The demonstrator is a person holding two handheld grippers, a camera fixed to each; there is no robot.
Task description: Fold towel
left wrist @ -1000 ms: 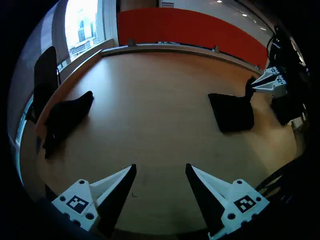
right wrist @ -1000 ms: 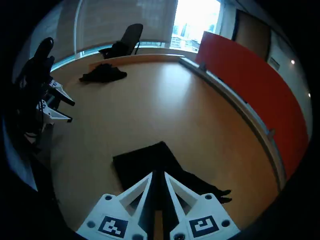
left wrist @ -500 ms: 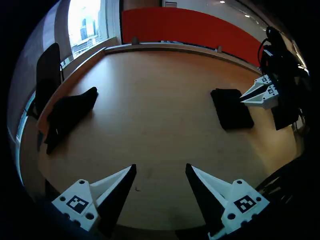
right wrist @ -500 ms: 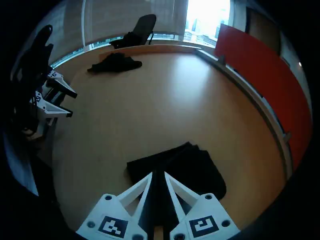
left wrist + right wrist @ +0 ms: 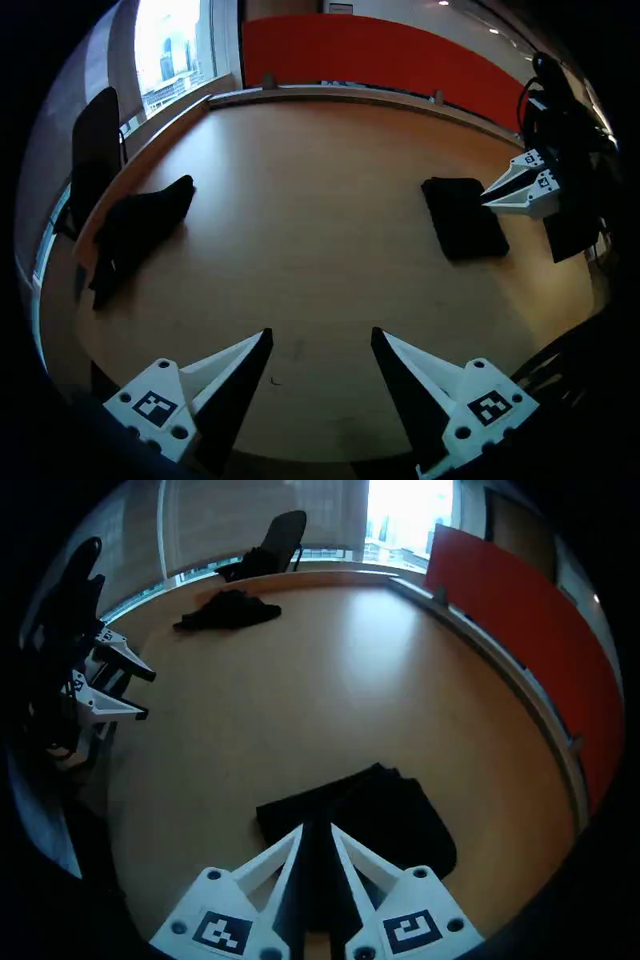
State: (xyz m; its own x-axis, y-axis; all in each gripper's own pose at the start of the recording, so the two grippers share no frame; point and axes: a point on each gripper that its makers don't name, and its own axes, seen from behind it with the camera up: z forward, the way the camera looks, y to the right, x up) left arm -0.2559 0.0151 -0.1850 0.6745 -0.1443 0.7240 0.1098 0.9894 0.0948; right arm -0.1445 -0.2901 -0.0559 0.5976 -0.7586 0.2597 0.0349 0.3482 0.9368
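Fingers of the left gripper [image 5: 321, 331] stand spread, grasping nothing, over the table's [image 5: 320, 200] near edge. At its left edge lies a dark heap [image 5: 136, 228], hard to make out. Toward the right edge lies the folded black towel [image 5: 464, 218]. The right gripper [image 5: 485, 198] sits at its rim, fingers drawn nearly together; whether they pinch cloth is hidden.

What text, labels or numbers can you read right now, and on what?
No words or numbers are readable.
Left gripper: square markers on its fingers, patterns only, no text.
Right gripper: the same kind of markers, no text.
Wall sign above the red panel: too small to read.
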